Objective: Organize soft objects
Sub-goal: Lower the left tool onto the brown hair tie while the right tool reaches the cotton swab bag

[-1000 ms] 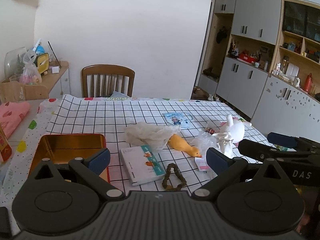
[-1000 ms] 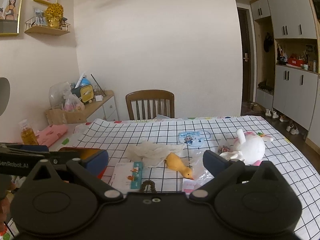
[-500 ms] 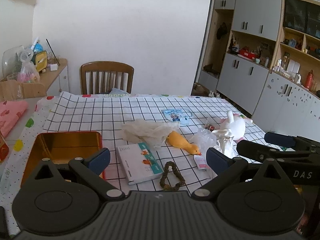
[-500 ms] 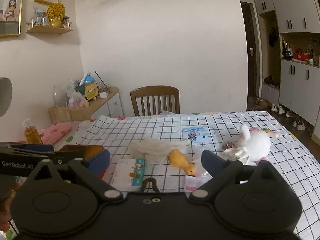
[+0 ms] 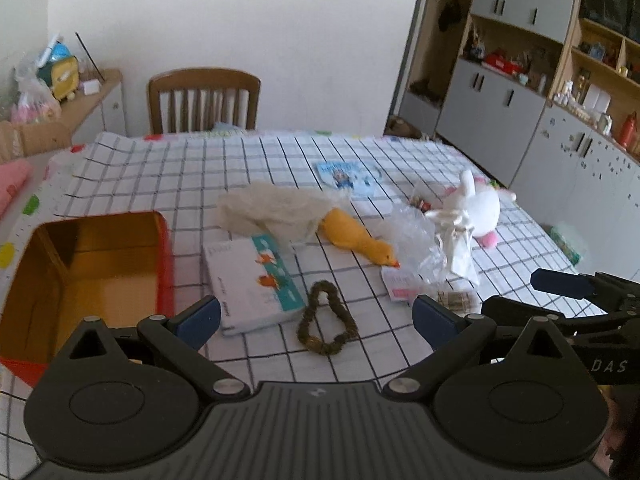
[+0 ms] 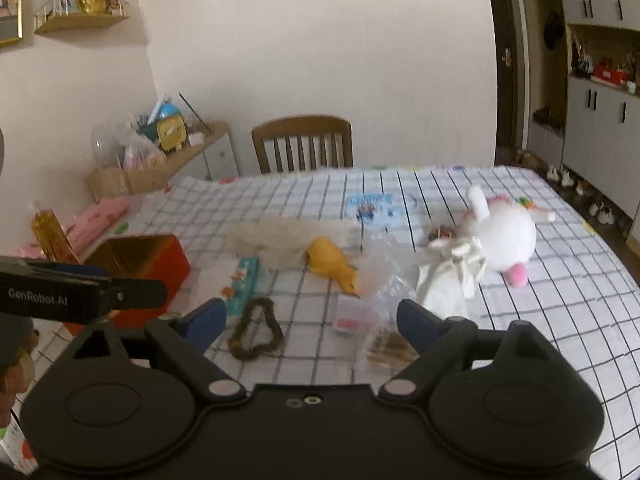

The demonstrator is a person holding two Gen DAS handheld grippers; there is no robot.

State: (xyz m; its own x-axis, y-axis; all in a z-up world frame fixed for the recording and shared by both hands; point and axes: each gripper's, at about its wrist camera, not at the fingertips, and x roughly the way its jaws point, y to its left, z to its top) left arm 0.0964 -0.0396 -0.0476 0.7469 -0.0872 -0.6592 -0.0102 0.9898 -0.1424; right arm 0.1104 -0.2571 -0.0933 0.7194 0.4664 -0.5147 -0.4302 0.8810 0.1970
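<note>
On the checked tablecloth (image 5: 160, 172) lie a yellow rubber duck (image 5: 356, 240) (image 6: 332, 266), a white plush rabbit (image 5: 478, 204) (image 6: 506, 236), a crumpled whitish cloth (image 5: 276, 210) (image 6: 280, 236), a white fabric pouch (image 5: 456, 240) (image 6: 448, 276) and a brown scrunchie loop (image 5: 326, 324) (image 6: 256, 330). An open red tin with a gold inside (image 5: 92, 272) (image 6: 136, 260) stands at the left. My left gripper (image 5: 316, 314) is open and empty above the scrunchie. My right gripper (image 6: 312, 320) is open and empty near the front edge.
A small white book (image 5: 252, 280) lies beside the tin. Clear plastic wrap (image 5: 416, 240), a blue card (image 5: 344, 172) and small packets (image 6: 352, 316) lie mid-table. A wooden chair (image 5: 204, 100) stands at the far side. Cabinets (image 5: 520, 112) line the right wall.
Both grippers have moved forward and lower towards the table, so the objects look nearer. Both stay open. Nothing on the table has moved.
</note>
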